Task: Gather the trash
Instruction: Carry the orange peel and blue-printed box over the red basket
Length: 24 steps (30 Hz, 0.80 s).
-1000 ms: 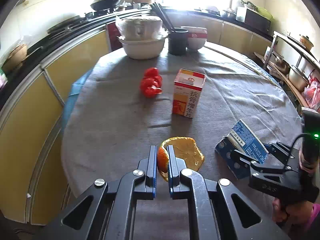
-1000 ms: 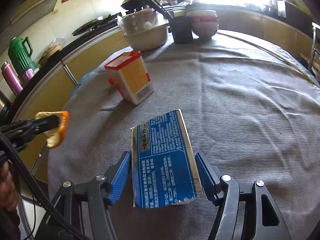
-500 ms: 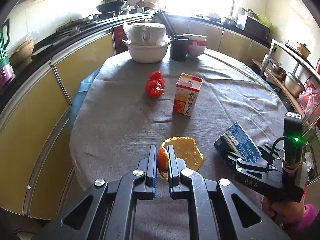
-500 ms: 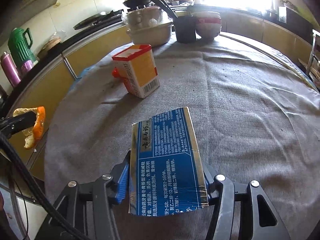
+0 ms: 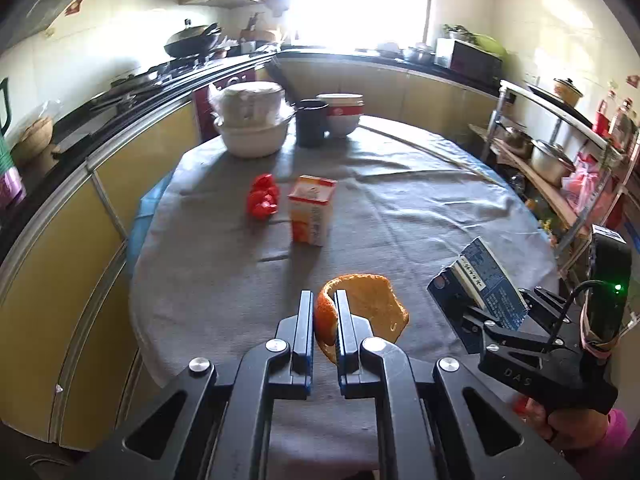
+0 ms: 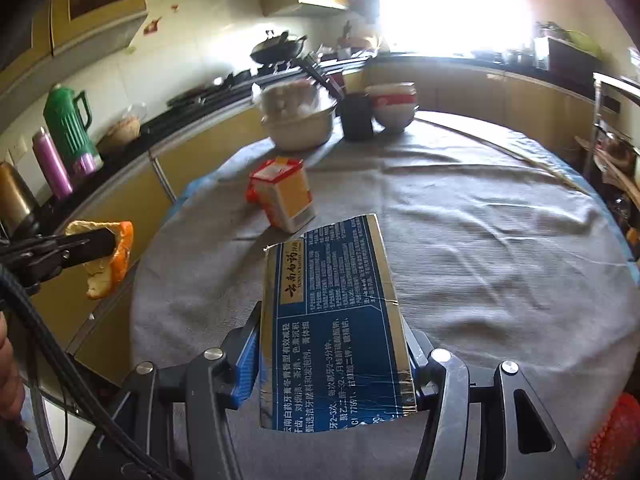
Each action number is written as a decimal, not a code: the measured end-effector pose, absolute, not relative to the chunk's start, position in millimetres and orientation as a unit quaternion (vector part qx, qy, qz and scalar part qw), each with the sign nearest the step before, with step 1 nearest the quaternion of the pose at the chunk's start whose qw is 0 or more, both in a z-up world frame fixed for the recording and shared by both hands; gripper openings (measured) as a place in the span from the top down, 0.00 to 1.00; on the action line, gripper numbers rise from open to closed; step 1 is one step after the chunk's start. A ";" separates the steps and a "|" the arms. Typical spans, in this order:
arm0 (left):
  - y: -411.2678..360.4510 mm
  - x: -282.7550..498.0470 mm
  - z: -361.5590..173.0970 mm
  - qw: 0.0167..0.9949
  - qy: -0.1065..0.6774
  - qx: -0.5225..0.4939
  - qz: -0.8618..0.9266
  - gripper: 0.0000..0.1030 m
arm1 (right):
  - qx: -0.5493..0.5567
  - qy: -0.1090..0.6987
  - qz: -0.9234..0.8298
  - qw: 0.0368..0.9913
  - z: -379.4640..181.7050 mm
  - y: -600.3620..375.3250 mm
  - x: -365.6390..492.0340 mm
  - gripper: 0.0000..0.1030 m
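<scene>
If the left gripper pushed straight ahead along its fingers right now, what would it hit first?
Probably the grey tablecloth: the left gripper, shut on the orange peel, points down at bare cloth. The upright orange-and-white box stands farther along that line, but depth is uncertain.

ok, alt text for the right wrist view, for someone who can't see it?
The right tool grips a blue toothpaste box above a round table under a grey cloth. At the left edge, the left tool pinches an orange peel. Farther back, an orange-and-white box stands on the cloth, with bowls and a dark cup beyond.
</scene>
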State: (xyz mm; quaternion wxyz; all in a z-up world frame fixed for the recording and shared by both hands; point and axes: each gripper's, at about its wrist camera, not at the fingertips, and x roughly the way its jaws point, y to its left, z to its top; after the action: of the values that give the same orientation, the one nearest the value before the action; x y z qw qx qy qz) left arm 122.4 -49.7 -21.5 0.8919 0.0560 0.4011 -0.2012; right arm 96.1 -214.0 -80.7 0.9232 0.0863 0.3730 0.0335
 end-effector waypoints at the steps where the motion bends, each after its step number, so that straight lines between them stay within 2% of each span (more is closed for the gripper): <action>1: -52.9 120.3 -19.9 0.892 0.400 0.058 -0.205 0.91 | 0.090 0.368 0.030 0.925 -76.8 -219.2 88.9 0.42; 13: -122.8 85.5 1.1 0.886 0.374 0.113 -0.250 0.91 | 0.146 0.317 -0.031 0.937 -48.3 -294.3 9.3 0.42; 24: -211.3 51.0 3.4 0.867 0.349 0.179 -0.307 0.91 | 0.197 0.293 -0.102 0.930 -47.0 -367.2 -67.8 0.42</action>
State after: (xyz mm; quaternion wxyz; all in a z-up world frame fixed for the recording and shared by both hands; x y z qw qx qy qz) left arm 51.0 -211.3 3.4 0.8671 0.1791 0.3494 -0.3067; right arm -67.8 -367.2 -47.0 0.9301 0.1968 0.2926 -0.1025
